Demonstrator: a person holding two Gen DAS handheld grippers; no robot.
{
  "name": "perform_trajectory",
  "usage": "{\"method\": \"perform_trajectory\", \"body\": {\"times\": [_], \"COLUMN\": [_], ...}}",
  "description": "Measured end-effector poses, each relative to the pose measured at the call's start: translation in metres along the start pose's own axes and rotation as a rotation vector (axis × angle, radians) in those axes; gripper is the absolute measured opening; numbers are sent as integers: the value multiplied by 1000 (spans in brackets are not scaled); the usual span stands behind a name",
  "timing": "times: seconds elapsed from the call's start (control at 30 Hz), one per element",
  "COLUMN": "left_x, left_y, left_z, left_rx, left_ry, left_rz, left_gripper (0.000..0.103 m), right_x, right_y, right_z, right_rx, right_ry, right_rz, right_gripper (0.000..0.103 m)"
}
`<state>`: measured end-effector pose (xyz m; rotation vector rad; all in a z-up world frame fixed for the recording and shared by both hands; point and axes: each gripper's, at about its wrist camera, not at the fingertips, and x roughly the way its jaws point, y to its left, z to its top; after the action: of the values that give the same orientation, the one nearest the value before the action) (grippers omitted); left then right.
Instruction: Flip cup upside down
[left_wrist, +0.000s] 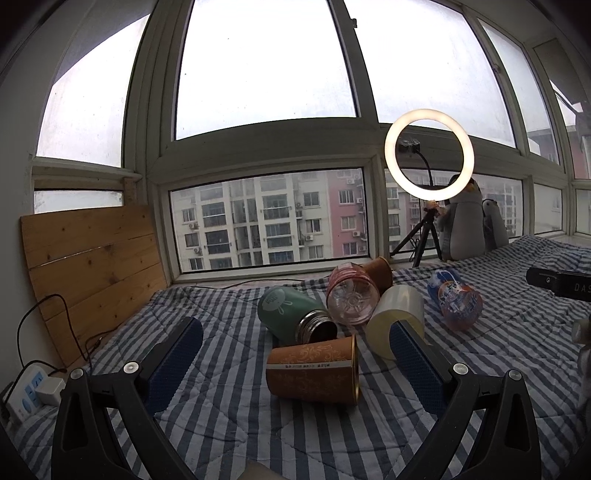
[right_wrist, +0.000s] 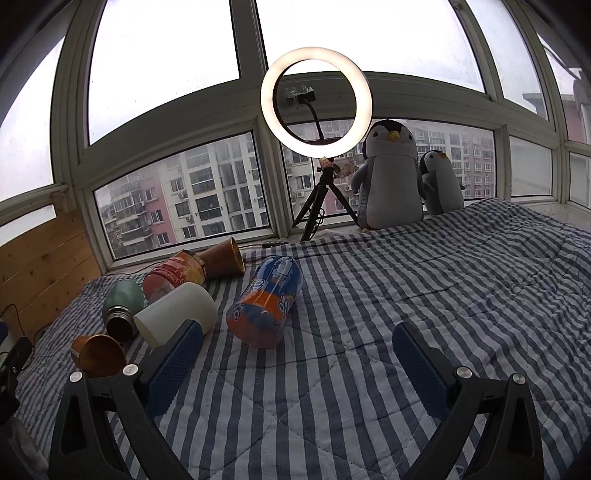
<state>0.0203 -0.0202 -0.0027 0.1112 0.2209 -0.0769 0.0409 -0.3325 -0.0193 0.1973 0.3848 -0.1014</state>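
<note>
Several cups lie on their sides on a striped quilt (left_wrist: 229, 413). A brown patterned paper cup (left_wrist: 314, 373) rests nearest, between the fingers of my open left gripper (left_wrist: 295, 332), rim to the right. Behind it lie a green steel flask (left_wrist: 291, 314), a pink clear cup (left_wrist: 351, 299), a white cup (left_wrist: 395, 317), a second brown cup (left_wrist: 380, 271) and a blue-orange printed cup (left_wrist: 458, 299). In the right wrist view my right gripper (right_wrist: 297, 332) stands open and empty over the quilt (right_wrist: 369, 332), with the blue-orange cup (right_wrist: 267, 302) and white cup (right_wrist: 177, 315) just beyond its left finger.
A ring light on a tripod (right_wrist: 316, 107) and two penguin plush toys (right_wrist: 391, 177) stand along the window sill. A wooden board (left_wrist: 92, 266) leans at the left, with a power strip and cables (left_wrist: 33, 391) below it. The other gripper's black body (left_wrist: 557, 282) shows at the right edge.
</note>
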Motion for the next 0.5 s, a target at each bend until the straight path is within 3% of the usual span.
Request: {"method": "perform_trajectory", "body": {"times": [0.13, 0.3, 0.5], "left_x": [25, 51, 110], "left_y": [-19, -43, -87], "left_z": [13, 44, 93], "left_rx": [36, 41, 30], "left_ry": [138, 208, 357], "left_rz": [-90, -143, -243], "left_gripper": [102, 102, 102], "right_x": [1, 3, 10], "right_y": [-19, -49, -77], "right_z": [9, 16, 14], "right_rx": [6, 55, 140], "right_ry": [11, 22, 60], "right_rz": [12, 42, 107], "right_gripper": [102, 100, 85]}}
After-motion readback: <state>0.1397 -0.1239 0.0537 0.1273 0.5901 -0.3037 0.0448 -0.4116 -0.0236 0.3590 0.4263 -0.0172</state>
